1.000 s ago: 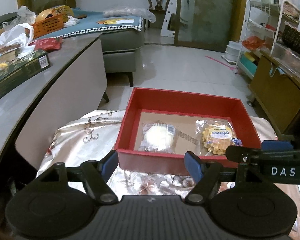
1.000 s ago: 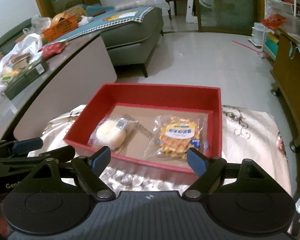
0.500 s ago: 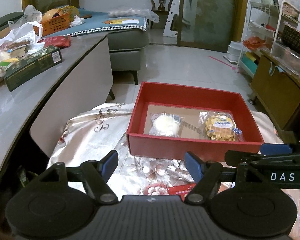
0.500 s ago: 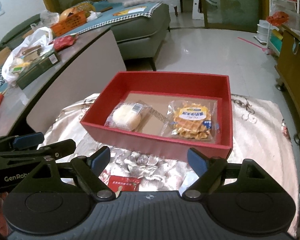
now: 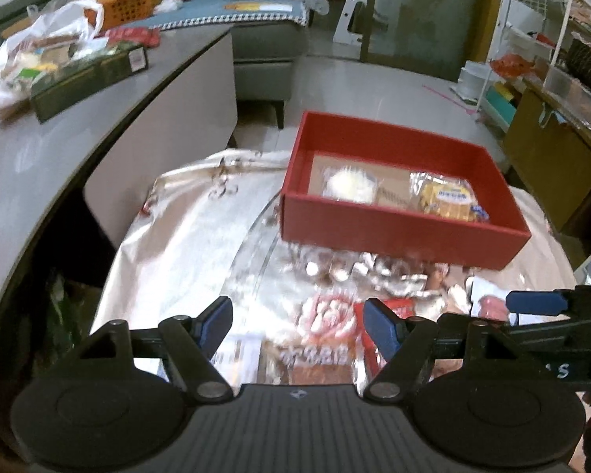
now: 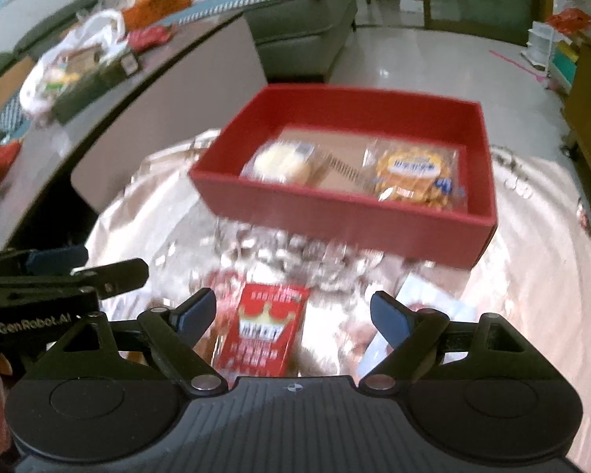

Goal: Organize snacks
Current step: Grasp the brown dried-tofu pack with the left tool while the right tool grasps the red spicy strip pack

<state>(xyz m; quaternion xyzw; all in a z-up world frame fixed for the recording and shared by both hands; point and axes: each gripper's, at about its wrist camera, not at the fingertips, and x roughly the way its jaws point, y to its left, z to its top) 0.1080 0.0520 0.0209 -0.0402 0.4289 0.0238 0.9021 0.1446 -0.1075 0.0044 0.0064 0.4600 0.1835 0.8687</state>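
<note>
A red box [image 5: 398,232] [image 6: 335,213] sits on a shiny floral tablecloth [image 5: 177,236]. Inside it lie a wrapped round white bun [image 5: 350,183] [image 6: 281,161] on the left and a wrapped yellow waffle [image 5: 447,197] [image 6: 413,175] on the right. In front of the box lie loose snack packs: a red packet [image 6: 268,331] under my right gripper [image 6: 293,311], a pink-and-brown packet [image 5: 327,327] under my left gripper [image 5: 297,321], and a white-blue packet [image 6: 425,307]. Both grippers are open with nothing between the fingers; the right jaws are still opening.
A curved grey counter [image 5: 59,149] on the left carries a green box [image 5: 86,75], plastic bags and an orange basket. A grey sofa [image 5: 268,47] stands behind. Wooden cabinet [image 5: 551,165] and white shelves are at the right.
Both grippers pulled back from the red box toward the near side of the table. The loose packets in front of the box have come into view beneath the fingers.
</note>
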